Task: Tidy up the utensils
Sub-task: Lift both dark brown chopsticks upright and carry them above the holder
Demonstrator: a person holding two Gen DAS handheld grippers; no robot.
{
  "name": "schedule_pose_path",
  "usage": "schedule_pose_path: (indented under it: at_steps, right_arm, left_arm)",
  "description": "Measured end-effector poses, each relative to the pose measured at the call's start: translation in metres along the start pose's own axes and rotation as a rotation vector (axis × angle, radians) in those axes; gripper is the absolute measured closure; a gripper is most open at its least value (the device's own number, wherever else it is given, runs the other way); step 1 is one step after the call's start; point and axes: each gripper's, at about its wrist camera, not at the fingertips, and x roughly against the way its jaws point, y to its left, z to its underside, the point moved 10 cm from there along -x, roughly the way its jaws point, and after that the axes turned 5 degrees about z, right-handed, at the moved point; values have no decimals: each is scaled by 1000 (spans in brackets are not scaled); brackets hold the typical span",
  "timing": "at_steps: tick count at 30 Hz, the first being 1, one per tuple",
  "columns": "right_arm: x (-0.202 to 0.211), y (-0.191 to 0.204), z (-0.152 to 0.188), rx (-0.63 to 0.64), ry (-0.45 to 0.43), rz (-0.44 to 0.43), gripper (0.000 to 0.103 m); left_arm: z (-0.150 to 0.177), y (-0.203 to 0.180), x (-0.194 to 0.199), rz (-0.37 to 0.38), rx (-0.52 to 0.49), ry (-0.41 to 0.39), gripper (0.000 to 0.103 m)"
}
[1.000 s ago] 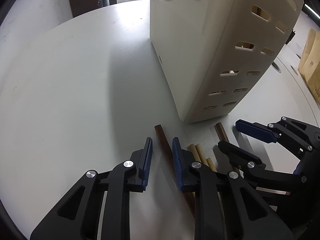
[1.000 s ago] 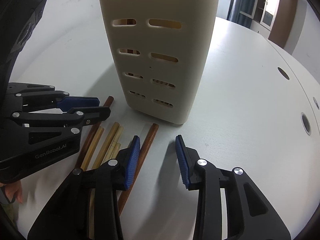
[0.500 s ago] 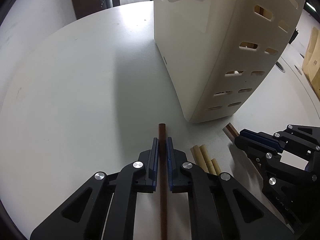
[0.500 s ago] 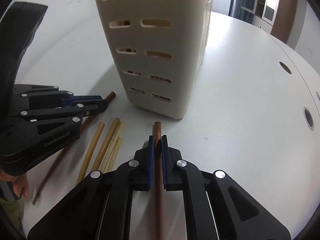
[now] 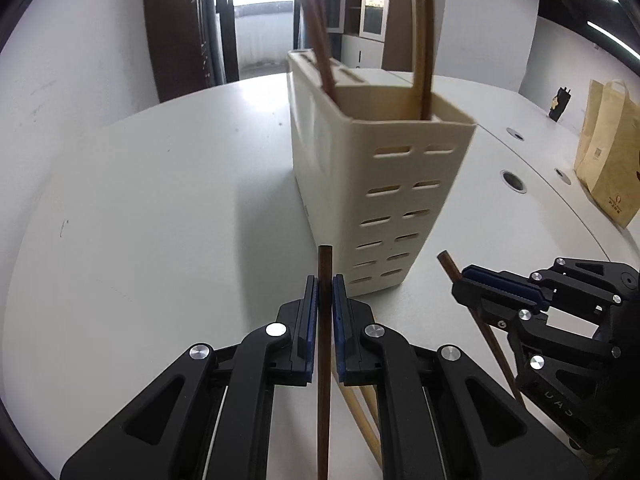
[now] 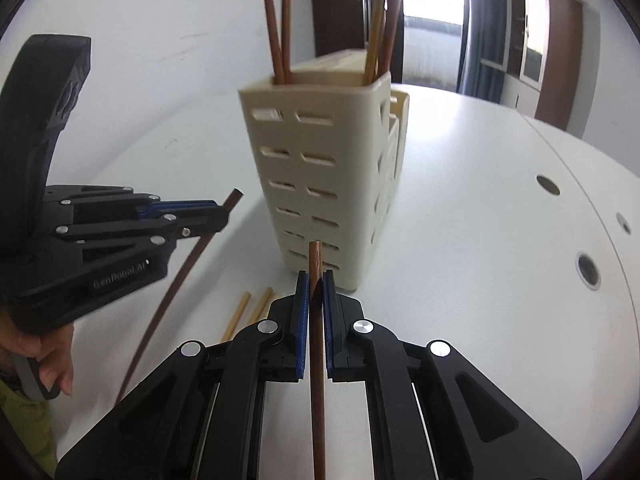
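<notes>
Dark-brown chopsticks sit clenched in my left gripper and right gripper, both angled down toward the cream holder.

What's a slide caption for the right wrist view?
Right tool and left tool each clamp a dark chopstick before the cream holder.

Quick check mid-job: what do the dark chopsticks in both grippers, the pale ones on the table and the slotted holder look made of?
Dark chopstick in the left gripper and dark chopstick in the right gripper: likely stained wood, smooth and matte brown. Pale chopsticks: probably bamboo, light tan, unfinished-looking. Utensil holder: cream moulded plastic, judging by its slight sheen and clean-cut slots.
</notes>
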Motion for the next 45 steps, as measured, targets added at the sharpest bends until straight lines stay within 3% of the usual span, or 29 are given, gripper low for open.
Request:
schedule_pose_path:
  at_steps: [14, 30, 45]
  right_arm:
    - [64, -5, -50, 4, -242, -43, 96]
    - [106, -18, -100, -28, -417, -42, 96]
    - [112, -39, -139, -77, -584, -69, 96]
  left_arm:
    - [-42, -21, 83, 20, -8, -211, 96]
    - [-73, -27, 114, 16, -12, -337, 96]
    - [-112, -44, 131, 25, -40, -531, 96]
